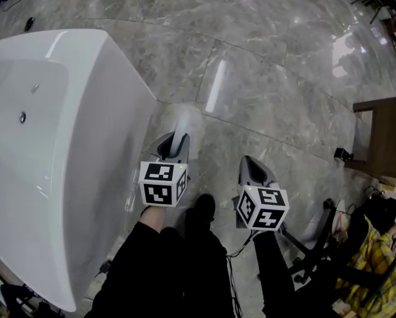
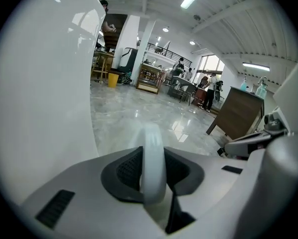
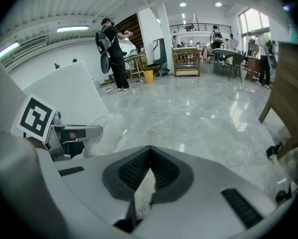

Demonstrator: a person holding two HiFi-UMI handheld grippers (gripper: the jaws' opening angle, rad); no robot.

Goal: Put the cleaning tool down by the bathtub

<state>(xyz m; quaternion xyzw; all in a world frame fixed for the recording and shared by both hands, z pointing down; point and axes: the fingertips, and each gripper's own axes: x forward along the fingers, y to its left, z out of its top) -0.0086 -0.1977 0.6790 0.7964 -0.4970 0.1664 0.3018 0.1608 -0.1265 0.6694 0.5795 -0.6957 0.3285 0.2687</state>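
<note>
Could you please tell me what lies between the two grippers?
In the head view, the person's black shoe shows between the left gripper and the right gripper; nothing else lies there.

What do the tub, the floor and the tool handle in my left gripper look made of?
Bathtub: glossy white, likely acrylic or enamel, going by its smooth sheen.
Floor: polished grey veined stone or stone-look tile, with joint lines and glare.
Tool handle: smooth white, probably plastic, though blur leaves it open.

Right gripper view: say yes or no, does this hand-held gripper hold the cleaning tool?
No: the right hand-held gripper has its jaws closed together with nothing between them.
</note>
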